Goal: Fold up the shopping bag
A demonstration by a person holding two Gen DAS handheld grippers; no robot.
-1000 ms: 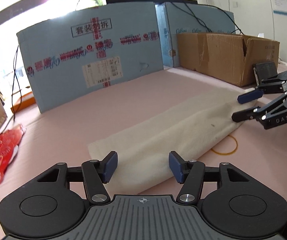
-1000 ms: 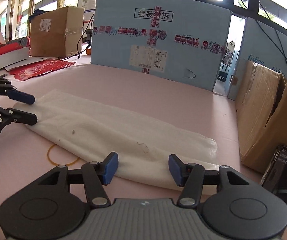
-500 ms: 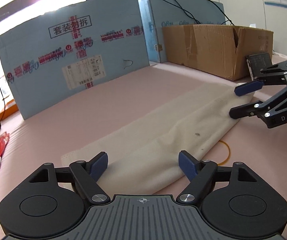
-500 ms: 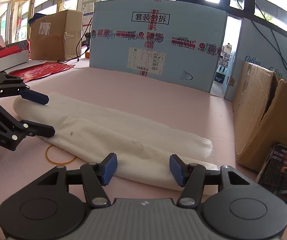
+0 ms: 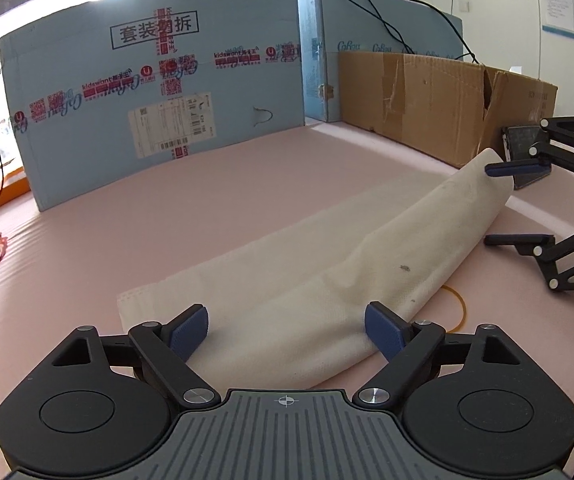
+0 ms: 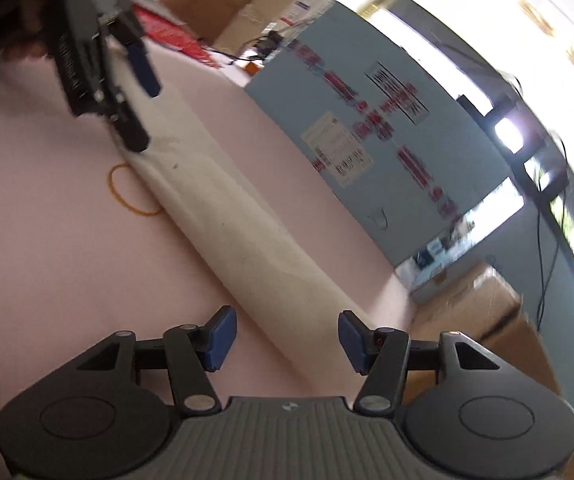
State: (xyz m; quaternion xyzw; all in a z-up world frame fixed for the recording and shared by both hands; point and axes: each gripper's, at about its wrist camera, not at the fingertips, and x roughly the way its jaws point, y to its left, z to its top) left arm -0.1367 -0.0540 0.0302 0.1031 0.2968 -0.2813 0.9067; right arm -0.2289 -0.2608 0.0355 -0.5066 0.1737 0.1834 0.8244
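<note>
Since the earlier frame, the right gripper [image 5: 499,204] has been rolled sideways, jaws spread, straddling the bag [image 5: 327,280] far end; the left gripper [image 5: 287,328], jaws apart, brackets the near end for folding.

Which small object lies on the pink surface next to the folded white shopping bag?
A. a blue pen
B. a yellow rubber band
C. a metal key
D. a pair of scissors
B: a thin yellow rubber band lies flat on the pink surface, partly tucked under the near edge of the white shopping bag; it shows in the right wrist view as well.
</note>
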